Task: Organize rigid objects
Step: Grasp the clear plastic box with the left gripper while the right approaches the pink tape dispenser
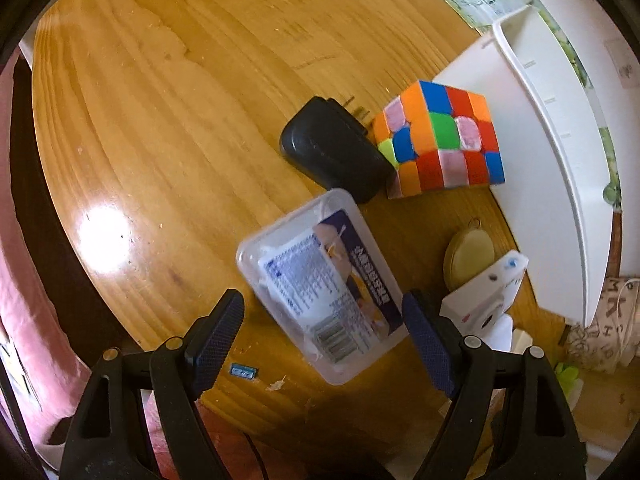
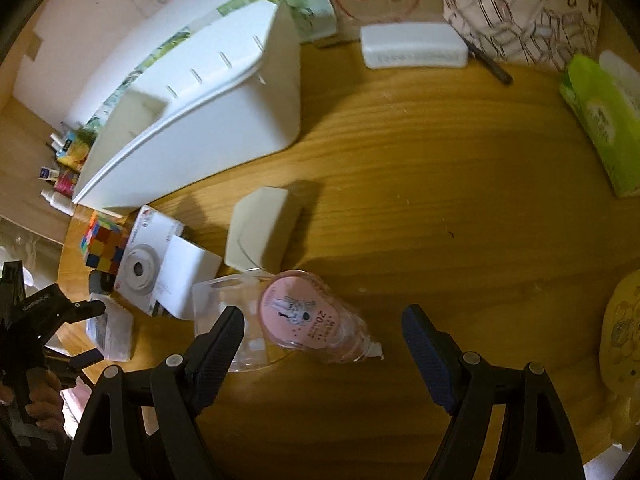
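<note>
Both tongs gape: left (image 1: 323,344), right (image 2: 323,344) near pink "20"-marked tape dispenser (image 2: 308,320).

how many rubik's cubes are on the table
1. The rubik's cube sits on the wooden table against the white storage bin, beside the black power adapter. The right wrist view shows the same cube next to the instant camera. Others could be hidden inside the bin.

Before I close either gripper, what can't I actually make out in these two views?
- White bin interior: left view, its wall hides it.
- Gold disc: left view, partly behind the white camera.
- Clear case label: too small to read.
- Yellow object: right view, cut by the edge.
- Black adapter: right view, mostly hidden.
</note>
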Motion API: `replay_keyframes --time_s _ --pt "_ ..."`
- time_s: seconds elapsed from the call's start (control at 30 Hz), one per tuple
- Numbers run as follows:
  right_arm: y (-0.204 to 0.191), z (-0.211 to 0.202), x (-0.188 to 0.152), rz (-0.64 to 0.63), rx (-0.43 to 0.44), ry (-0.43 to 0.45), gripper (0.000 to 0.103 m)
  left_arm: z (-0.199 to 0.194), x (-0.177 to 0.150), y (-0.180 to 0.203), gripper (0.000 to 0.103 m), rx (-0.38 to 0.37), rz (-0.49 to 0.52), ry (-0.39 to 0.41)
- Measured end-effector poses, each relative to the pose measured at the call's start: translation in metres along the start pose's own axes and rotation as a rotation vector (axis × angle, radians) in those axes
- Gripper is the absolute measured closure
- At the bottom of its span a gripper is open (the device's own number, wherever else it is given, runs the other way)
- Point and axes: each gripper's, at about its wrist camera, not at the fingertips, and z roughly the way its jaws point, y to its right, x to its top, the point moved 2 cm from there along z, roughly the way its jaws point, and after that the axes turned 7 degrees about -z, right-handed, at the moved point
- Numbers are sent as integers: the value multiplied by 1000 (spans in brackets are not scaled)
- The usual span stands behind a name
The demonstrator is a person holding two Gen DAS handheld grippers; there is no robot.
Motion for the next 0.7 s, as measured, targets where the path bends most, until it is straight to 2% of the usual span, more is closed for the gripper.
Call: replay_keyframes --time_s 0.3,0.5,0.7 --pt "2 15 3 9 -13 -76 24 5 15 3 20 25 -27 -18" --pt "-4 22 11 -18 -22 -90 24 14 30 9 23 35 -45 -23" --pt "-11 26 18 -52 -61 -110 24 12 28 15 25 34 -26 -30"
